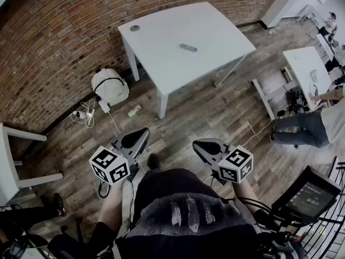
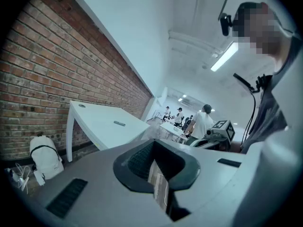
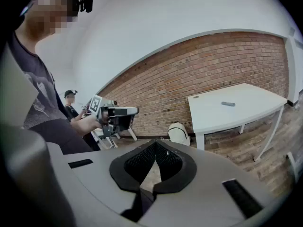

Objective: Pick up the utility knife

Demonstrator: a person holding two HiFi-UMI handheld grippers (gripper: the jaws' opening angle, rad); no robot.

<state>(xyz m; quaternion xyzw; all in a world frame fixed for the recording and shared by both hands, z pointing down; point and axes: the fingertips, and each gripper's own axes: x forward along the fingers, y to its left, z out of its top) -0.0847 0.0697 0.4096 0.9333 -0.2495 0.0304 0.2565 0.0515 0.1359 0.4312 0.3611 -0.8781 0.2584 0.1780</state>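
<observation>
my left gripper (image 1: 141, 133) and right gripper (image 1: 200, 144), both jaws together, empty
one slim grey knife (image 1: 188, 47) lies flat on the smooth white table (image 1: 161, 63) by the rough brick wall (image 1: 54, 47), well apart from both.

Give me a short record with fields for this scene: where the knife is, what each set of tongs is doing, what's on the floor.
target: utility knife, lying flat on the white table
left tongs: shut, empty, well short of the table
right tongs: shut, empty, well short of the table
floor: white backpack by the brick wall
pickup: not yet begun
</observation>
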